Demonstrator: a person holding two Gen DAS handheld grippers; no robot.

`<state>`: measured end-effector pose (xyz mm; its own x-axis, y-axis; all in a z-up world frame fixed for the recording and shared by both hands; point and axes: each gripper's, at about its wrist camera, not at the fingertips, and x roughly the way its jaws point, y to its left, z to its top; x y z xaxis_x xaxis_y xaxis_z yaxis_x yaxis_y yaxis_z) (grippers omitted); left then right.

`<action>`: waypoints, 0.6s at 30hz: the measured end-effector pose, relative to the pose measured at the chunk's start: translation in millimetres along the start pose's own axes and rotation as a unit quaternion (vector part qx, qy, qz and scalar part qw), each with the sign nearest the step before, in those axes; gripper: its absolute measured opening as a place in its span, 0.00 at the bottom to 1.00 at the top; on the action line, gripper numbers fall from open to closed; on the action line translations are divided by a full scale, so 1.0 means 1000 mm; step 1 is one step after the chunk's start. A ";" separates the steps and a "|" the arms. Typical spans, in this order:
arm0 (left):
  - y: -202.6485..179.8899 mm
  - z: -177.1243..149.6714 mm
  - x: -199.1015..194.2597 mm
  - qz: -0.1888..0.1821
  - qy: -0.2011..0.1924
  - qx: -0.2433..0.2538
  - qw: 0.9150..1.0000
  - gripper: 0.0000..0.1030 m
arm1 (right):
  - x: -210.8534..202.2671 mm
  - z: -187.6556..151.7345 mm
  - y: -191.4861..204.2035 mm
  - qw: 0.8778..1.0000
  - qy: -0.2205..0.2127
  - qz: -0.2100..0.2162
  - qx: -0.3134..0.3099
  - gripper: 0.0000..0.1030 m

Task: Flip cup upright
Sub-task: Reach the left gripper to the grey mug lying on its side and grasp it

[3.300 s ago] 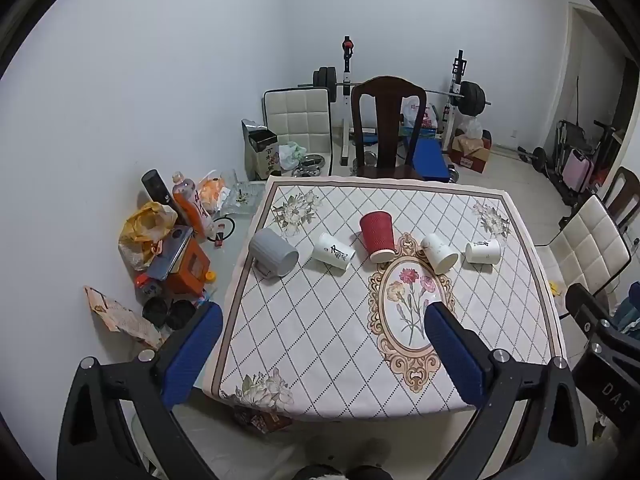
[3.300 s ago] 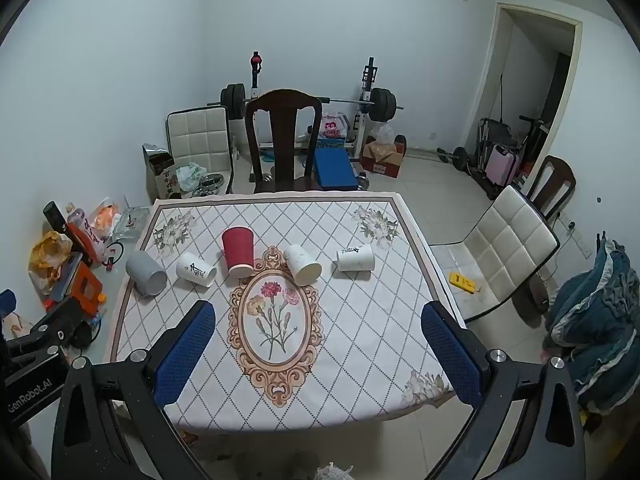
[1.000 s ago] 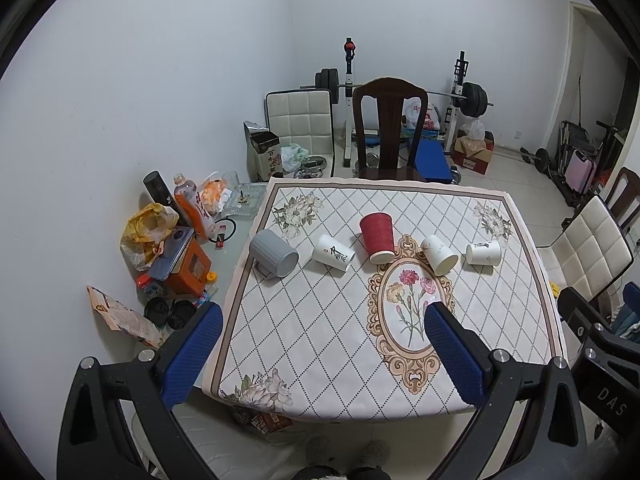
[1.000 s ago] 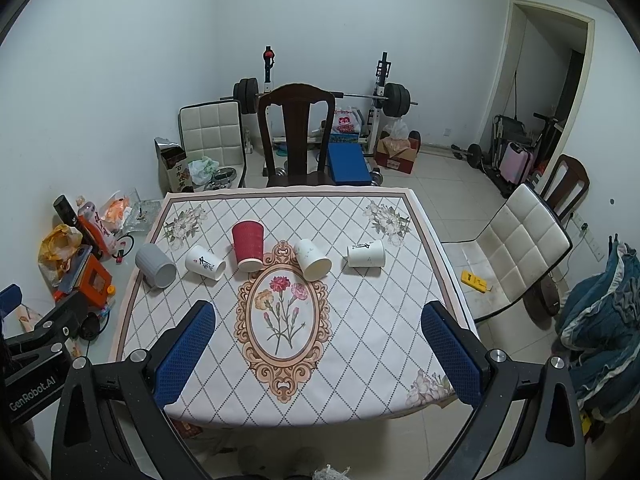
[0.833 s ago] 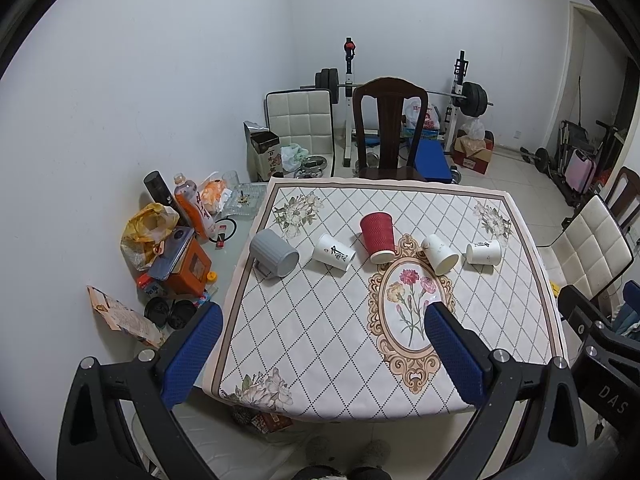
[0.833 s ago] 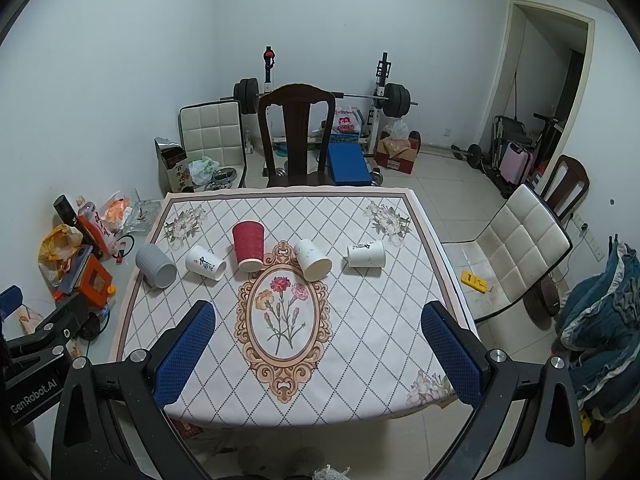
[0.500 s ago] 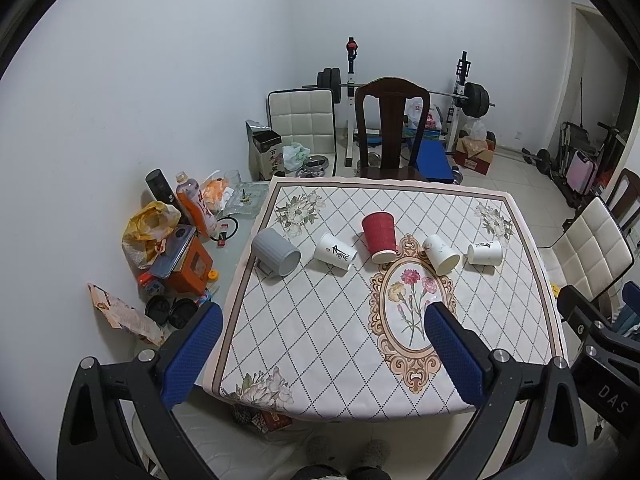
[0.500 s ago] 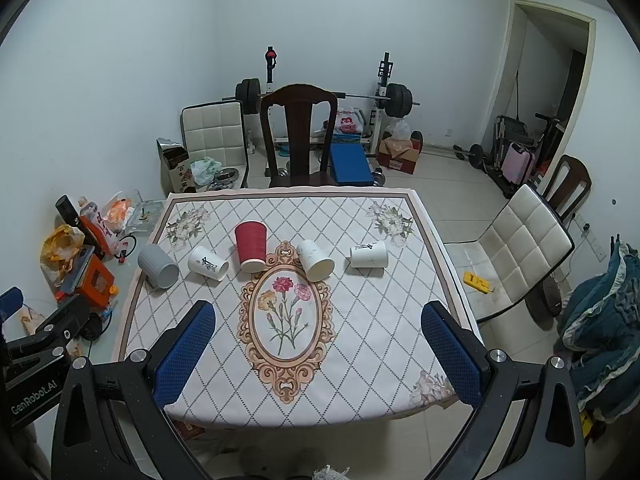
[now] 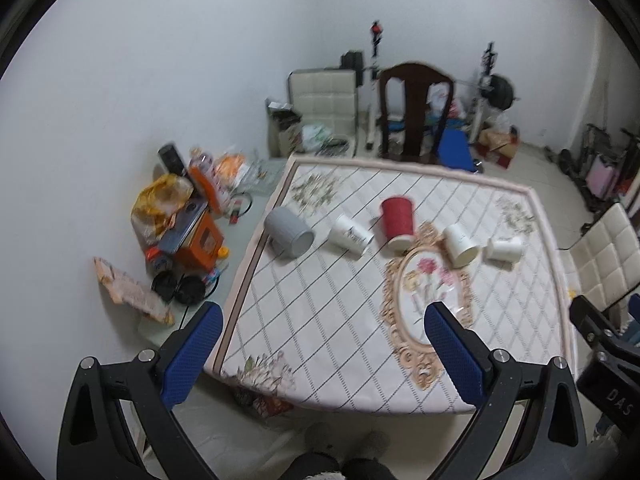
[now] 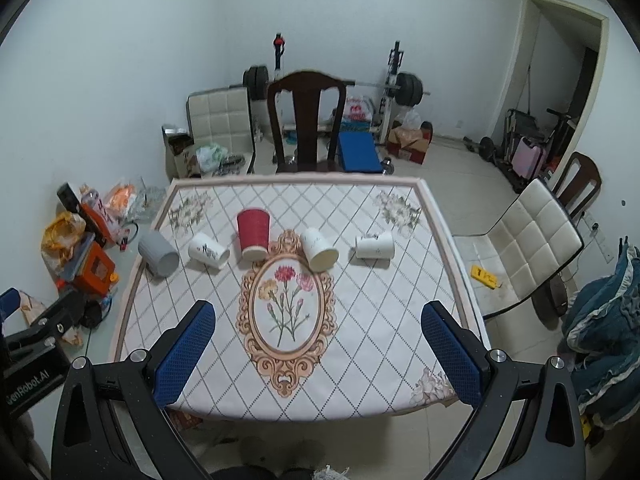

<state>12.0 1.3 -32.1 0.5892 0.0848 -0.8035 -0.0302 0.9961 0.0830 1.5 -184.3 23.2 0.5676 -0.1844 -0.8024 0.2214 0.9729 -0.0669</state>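
Observation:
Several cups lie on their sides in a row across the patterned table (image 10: 360,320): a grey cup (image 10: 158,254) at the left edge, a white cup (image 10: 209,256), a red cup (image 10: 253,234), a white cup (image 10: 319,255) and a white mug (image 10: 375,246). The left wrist view shows the same row: grey cup (image 9: 289,232), white cup (image 9: 351,235), red cup (image 9: 397,222), white cup (image 9: 461,245), white mug (image 9: 504,249). My left gripper (image 9: 320,344) and right gripper (image 10: 318,340) are open and empty, well above the table's near edge.
A dark wooden chair (image 10: 306,120) stands behind the table. A white padded chair (image 10: 536,240) stands to the right. Bags and boxes (image 10: 80,248) clutter the floor at the left. Gym weights (image 10: 408,88) stand along the back wall.
Both grippers have drifted slightly; the left view has swung a little to the left and is blurred. The cups have not moved.

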 end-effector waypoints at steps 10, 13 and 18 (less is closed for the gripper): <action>0.020 -0.033 0.094 0.081 0.100 -0.022 0.991 1.00 | 0.120 -0.029 0.013 0.993 0.111 0.027 -0.043 1.00; 0.028 -0.036 0.129 0.093 0.134 -0.024 0.986 1.00 | 0.161 -0.042 0.026 0.986 0.153 0.033 -0.050 1.00; 0.050 -0.031 0.193 0.093 0.183 -0.041 0.978 1.00 | 0.222 -0.056 0.050 0.977 0.201 0.026 -0.059 1.00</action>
<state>98.7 68.3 -201.1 0.2394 0.2528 -0.9374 -0.1821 0.9601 0.2124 94.0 -169.0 -191.4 0.2122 -0.0882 -0.9732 0.0934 0.9932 -0.0697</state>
